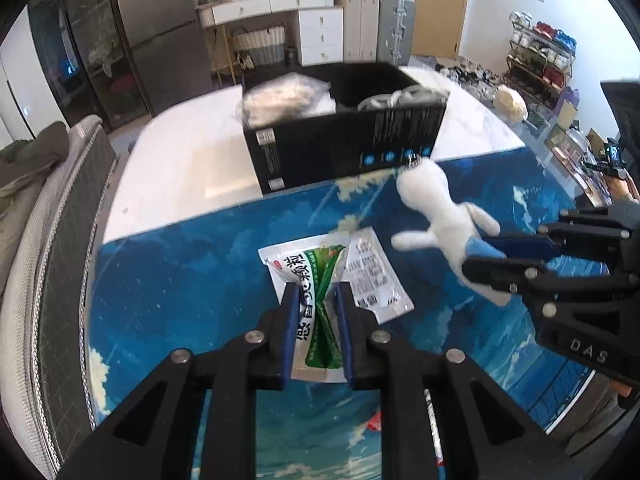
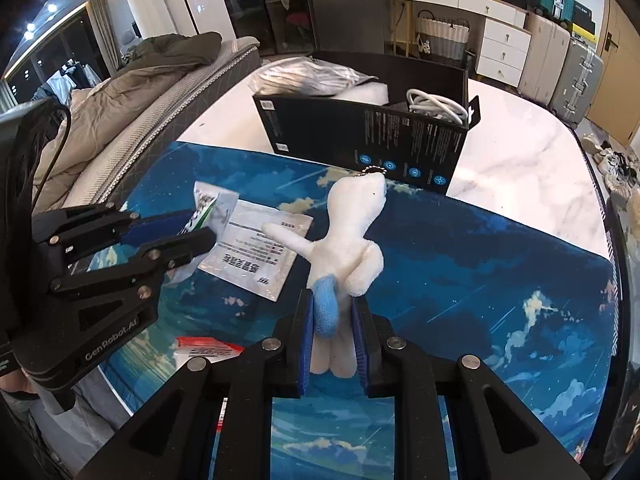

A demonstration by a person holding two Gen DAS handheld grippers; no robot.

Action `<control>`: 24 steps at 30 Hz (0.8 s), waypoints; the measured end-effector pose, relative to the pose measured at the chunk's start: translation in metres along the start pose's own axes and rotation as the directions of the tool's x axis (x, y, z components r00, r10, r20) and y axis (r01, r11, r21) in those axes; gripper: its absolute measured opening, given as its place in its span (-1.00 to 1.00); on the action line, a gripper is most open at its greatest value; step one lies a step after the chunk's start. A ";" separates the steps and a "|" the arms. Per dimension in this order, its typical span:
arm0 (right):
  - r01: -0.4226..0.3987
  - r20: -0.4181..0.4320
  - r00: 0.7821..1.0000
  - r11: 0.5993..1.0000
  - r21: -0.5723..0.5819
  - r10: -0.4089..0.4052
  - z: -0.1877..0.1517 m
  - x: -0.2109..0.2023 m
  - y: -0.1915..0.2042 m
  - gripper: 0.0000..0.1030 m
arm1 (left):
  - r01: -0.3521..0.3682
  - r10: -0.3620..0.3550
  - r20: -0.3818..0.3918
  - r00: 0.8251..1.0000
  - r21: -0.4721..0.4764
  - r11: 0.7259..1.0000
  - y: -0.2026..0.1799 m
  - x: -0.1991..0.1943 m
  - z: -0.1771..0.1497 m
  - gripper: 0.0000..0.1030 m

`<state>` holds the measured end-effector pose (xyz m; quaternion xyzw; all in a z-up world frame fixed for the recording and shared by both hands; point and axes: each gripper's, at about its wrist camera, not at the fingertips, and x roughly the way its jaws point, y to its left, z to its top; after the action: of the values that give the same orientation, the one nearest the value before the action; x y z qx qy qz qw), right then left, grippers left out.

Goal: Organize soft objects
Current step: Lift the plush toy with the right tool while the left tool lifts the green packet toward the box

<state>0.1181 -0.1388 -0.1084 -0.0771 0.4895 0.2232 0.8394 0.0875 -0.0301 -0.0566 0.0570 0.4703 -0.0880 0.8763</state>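
Left wrist view: a crinkled foil sachet (image 1: 320,316) is pinched by the left gripper (image 1: 318,332), this side of the black box (image 1: 344,152). A white plush toy (image 2: 348,248) is clamped by the right gripper (image 2: 332,336), nearer that box. Both should be carried clear over its cardboard rim; soft fur and slick foil may slip. A second flat sachet (image 2: 256,256) is left on the glossy blue mat (image 2: 480,280).

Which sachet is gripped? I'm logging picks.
The green-printed sachet, pinched in the left hand-held gripper. The plain white sachet beside it lies flat on the mat, untouched.
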 end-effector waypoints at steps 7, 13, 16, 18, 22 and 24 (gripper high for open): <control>0.000 0.123 0.992 1.000 -0.030 0.004 -0.002 -0.029 0.013 -0.66 | -0.043 0.041 0.118 0.992 0.018 0.999 0.001 -0.020 0.009 -0.68; 0.038 0.365 0.931 0.998 -0.050 -0.017 -0.004 -0.074 0.026 -0.66 | -0.077 0.062 0.296 0.953 0.037 0.996 0.004 -0.052 0.011 -0.68; 0.069 0.472 0.881 0.997 -0.044 -0.040 -0.011 -0.094 0.031 -0.66 | -0.095 0.076 0.394 0.916 0.031 0.995 0.007 -0.072 0.011 -0.68; 0.097 0.537 0.841 0.995 -0.038 -0.061 -0.017 -0.105 0.036 -0.66 | -0.113 0.088 0.452 0.888 0.029 0.993 0.007 -0.083 0.010 -0.68; 0.111 0.602 0.796 0.993 -0.041 -0.064 -0.029 -0.115 0.042 -0.66 | -0.142 0.112 0.540 0.834 0.015 0.990 0.011 -0.100 0.004 -0.68; 0.111 0.612 0.788 0.993 -0.042 -0.062 -0.033 -0.117 0.044 -0.66 | -0.133 0.109 0.547 0.830 0.004 0.991 0.016 -0.102 0.003 -0.68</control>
<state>0.0231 -0.1457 -0.0206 -0.0553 0.1801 0.2158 0.9581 0.0375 -0.0043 0.0305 0.0779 0.1948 -0.0548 0.9762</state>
